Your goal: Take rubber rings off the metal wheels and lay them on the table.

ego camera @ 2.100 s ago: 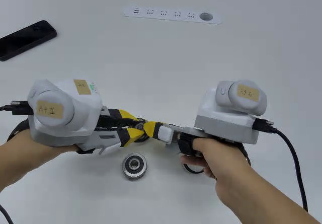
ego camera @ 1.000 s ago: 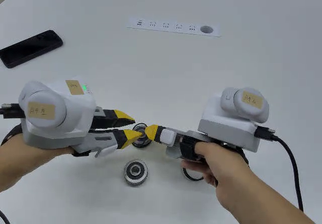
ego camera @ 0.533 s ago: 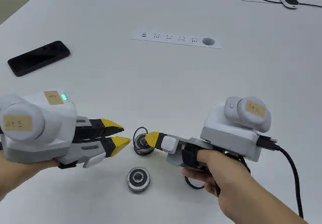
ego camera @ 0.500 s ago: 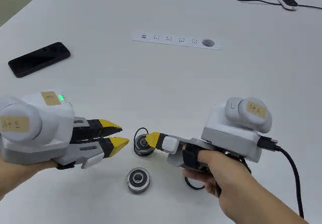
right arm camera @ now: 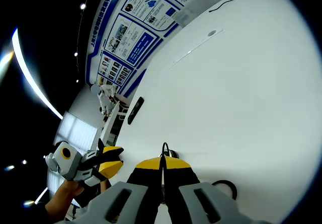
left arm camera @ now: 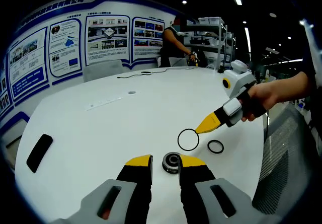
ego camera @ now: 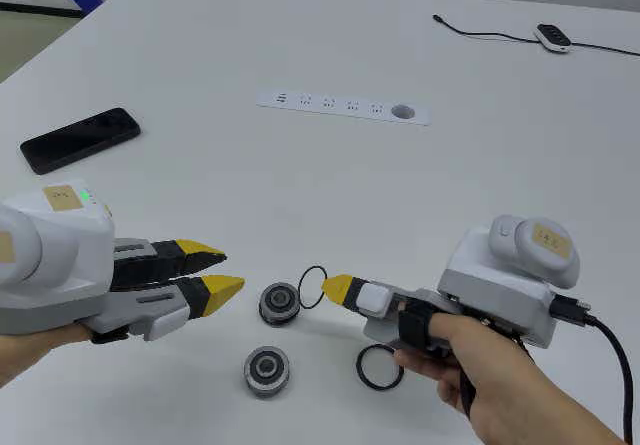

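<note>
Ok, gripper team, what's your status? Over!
Right gripper shut on a rubber ring, beside the rear wheel. Left gripper open, empty. Second ring lies on the table near the front wheel. Nothing in the way.

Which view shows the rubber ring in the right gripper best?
The left gripper view: the rubber ring hangs face-on as a full circle from the right gripper. The head view shows it slanted; the right gripper view, edge-on between its shut jaws.
</note>
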Motion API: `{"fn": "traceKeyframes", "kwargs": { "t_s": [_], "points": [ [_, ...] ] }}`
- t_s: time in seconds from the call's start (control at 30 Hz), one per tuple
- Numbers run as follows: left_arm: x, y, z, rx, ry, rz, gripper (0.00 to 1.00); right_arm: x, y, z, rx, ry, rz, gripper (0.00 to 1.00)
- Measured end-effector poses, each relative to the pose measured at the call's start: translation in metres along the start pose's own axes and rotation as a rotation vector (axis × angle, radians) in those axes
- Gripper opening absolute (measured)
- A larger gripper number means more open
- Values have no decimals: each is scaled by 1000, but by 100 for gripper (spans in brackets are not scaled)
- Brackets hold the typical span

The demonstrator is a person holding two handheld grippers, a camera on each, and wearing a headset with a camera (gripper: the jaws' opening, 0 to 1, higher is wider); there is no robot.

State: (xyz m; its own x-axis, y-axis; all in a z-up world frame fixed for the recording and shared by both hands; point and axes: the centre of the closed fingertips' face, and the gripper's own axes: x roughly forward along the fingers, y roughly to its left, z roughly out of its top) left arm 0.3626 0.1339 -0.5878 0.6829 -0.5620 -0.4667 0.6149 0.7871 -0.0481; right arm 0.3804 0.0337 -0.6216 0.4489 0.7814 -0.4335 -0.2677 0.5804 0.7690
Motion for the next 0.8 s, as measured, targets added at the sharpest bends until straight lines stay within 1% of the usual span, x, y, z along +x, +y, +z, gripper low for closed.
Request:
{"fn": "traceKeyframes", "kwargs": {
  "t_s": [0.13, 0.23, 0.27, 0.33, 0.57, 0.63, 0.7, 0.73, 0.8],
  "points": [
    [-1, -6, 3, 7, -6, -14, 22, -11, -7, -2, 27, -8, -11, 2],
    [0, -9, 3, 23, 4, -16, 22, -20, -19, -10, 45, 0, -41, 2],
    [0, -10, 3, 26, 6, -18, 23, -22, -22, -12, 51, 1, -44, 2],
    [0, -11, 3, 32, 8, -21, 23, -28, -28, -19, 86, 11, -60, 2],
    [-3, -12, 1, 42, 18, -23, 23, -44, -47, -33, 120, 12, -98, 2],
    [-4, -13, 1, 41, 18, -23, 23, -47, -50, -36, 124, 16, -103, 2],
    [-4, -15, 2, 40, 10, -25, 22, -50, -54, -38, 128, 15, -116, 2],
    [-4, -16, 3, 38, 2, -32, 22, -52, -58, -39, 138, 15, -127, 2],
    [-5, -16, 2, 37, 2, -31, 22, -54, -62, -41, 140, 18, -141, 2]
  ]
}}
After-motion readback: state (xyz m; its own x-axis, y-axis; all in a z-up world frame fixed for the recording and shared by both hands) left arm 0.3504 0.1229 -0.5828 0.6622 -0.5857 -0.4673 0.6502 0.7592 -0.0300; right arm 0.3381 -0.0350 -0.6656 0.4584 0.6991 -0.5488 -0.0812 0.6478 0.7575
